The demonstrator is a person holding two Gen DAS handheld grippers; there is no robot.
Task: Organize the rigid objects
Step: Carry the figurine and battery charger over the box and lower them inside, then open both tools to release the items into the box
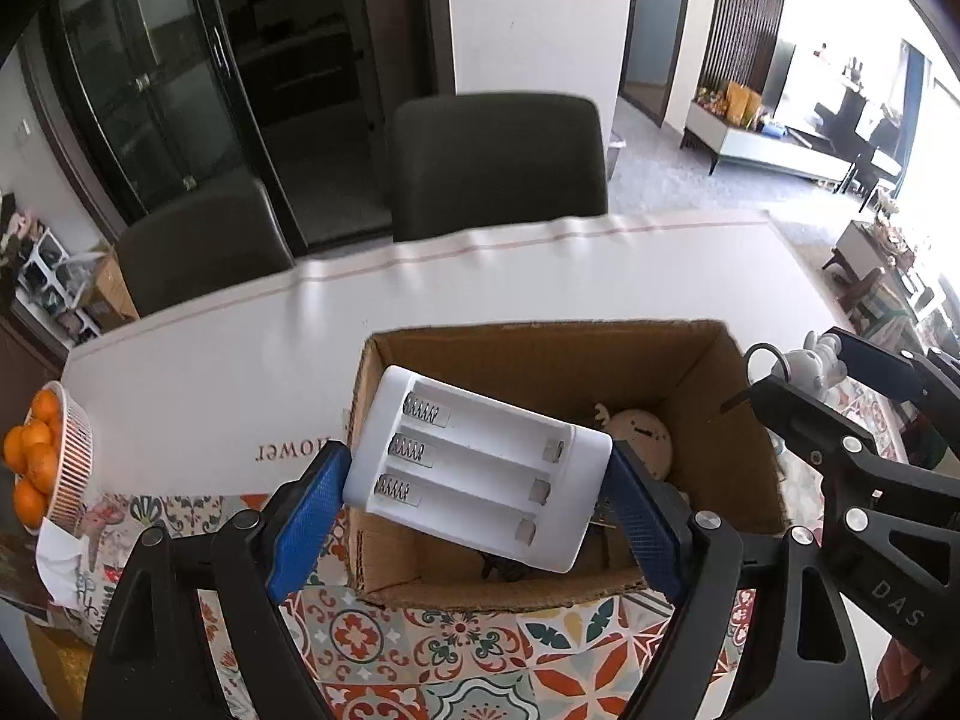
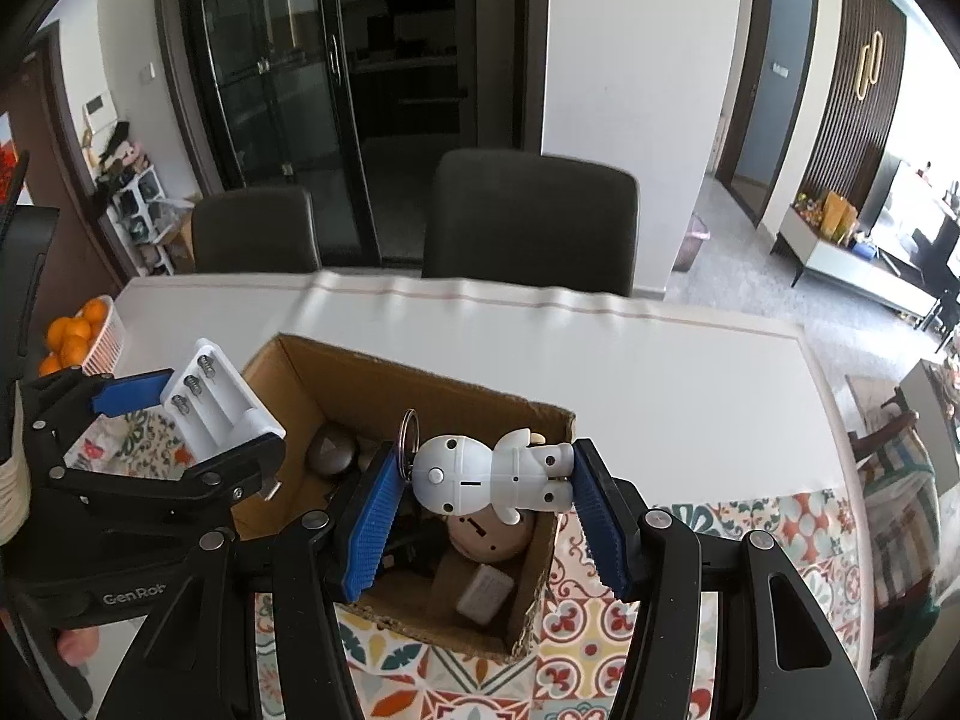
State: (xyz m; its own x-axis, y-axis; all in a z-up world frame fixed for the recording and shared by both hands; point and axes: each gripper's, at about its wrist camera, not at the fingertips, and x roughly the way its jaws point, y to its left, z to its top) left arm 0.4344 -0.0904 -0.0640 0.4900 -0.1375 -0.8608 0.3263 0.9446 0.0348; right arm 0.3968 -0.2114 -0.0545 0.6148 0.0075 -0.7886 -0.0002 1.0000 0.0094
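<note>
My left gripper (image 1: 480, 480) is shut on a white battery charger (image 1: 474, 474) with three empty slots and holds it above the near left side of an open cardboard box (image 1: 708, 432). My right gripper (image 2: 486, 480) is shut on a white robot figurine keychain (image 2: 486, 477) with a metal ring and holds it over the right part of the box (image 2: 360, 384). The charger also shows in the right wrist view (image 2: 222, 405), and the figurine in the left wrist view (image 1: 810, 363). The box holds a round beige item (image 1: 645, 438), a dark round item (image 2: 330, 450) and a small white item (image 2: 486, 591).
The box stands on a patterned cloth (image 2: 588, 630) on a white table (image 2: 660, 372). A basket of oranges (image 1: 42, 456) sits at the table's left edge. Two dark chairs (image 1: 498, 162) stand behind the table.
</note>
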